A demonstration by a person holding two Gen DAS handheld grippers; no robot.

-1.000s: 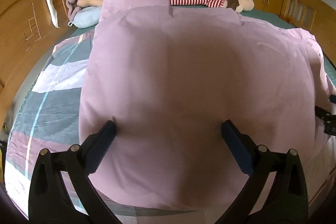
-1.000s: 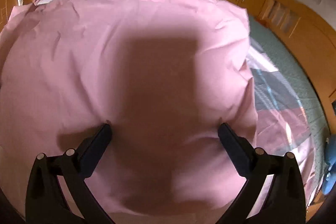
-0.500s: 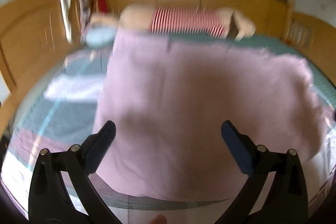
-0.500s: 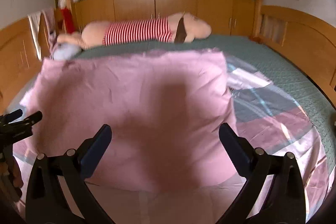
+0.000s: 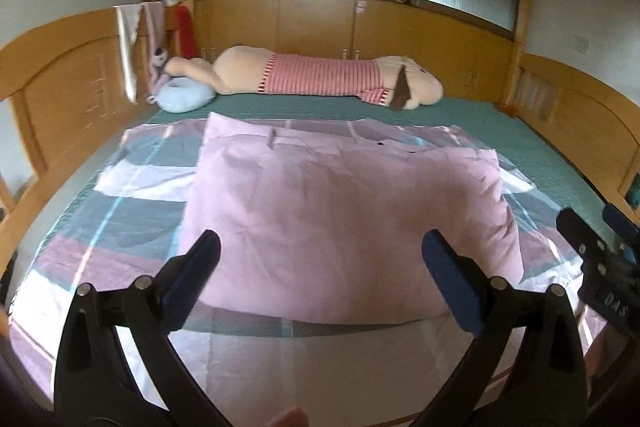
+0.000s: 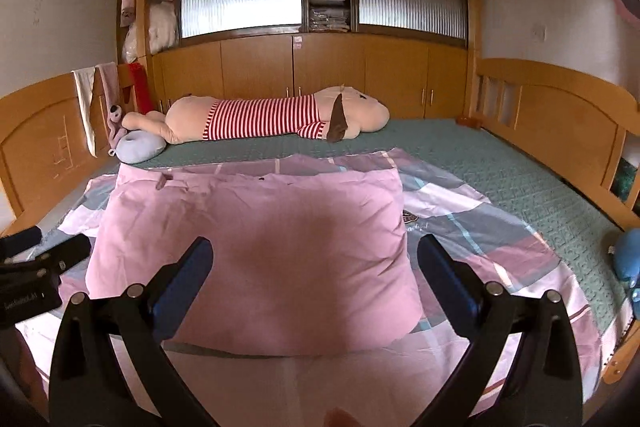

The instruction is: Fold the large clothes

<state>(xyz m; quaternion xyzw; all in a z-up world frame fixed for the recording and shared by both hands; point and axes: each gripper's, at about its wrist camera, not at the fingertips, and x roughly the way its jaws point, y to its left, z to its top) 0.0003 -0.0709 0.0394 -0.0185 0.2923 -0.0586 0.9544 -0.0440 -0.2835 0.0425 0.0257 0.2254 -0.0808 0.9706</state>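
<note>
Both grippers have pulled back above the pink cloth [image 5: 344, 223]; left gripper [image 5: 320, 279] and right gripper [image 6: 314, 277] gape, holding nothing.

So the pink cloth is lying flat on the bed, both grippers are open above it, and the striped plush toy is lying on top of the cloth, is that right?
Not quite. The striped plush toy lies apart from the pink cloth, on the green cover at the far side of the bed, as the right wrist view shows. The cloth does lie flat, and the left gripper and right gripper are open above it.

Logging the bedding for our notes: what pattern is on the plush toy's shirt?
Red and white stripes on the plush toy's shirt, clearest in the right wrist view.
</note>
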